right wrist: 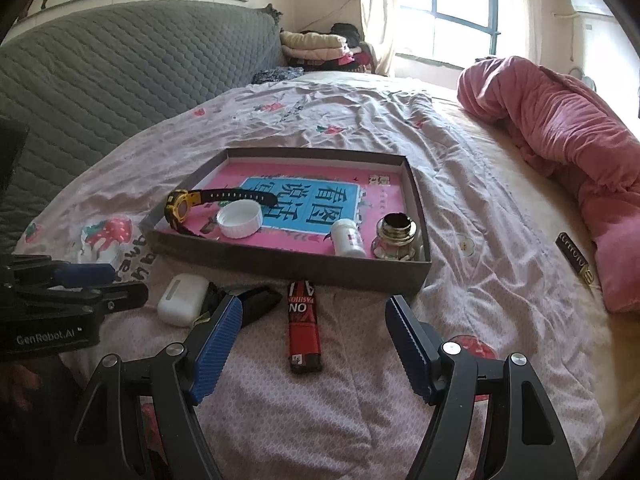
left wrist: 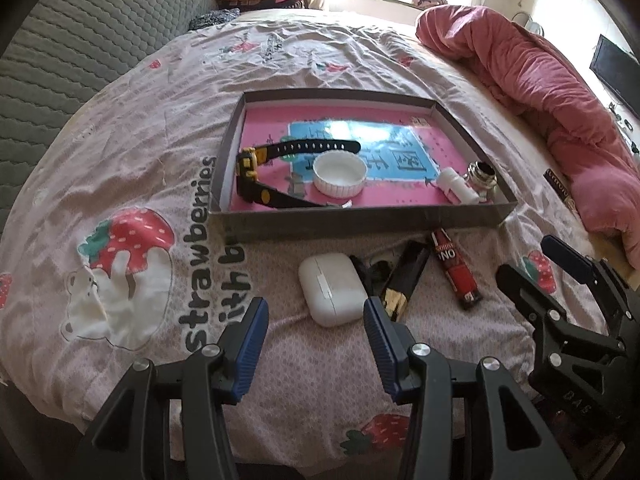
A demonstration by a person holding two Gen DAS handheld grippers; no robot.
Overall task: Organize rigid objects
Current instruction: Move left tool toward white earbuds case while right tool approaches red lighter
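Red lighter (right wrist: 304,330) lies lengthwise, pointing at the tray (right wrist: 280,266) just beyond it; my right gripper (right wrist: 314,350) gapes empty around it, left gripper (left wrist: 316,334) open, empty.

Both wrist views, angled down, near, sharing tray (left wrist: 400,229)

My tongs' pads (left wrist: 252,344) are blue; white earbud case (left wrist: 332,288), red lighter (right wrist: 304,332), strawberry-printed pink sheet (left wrist: 120,160).
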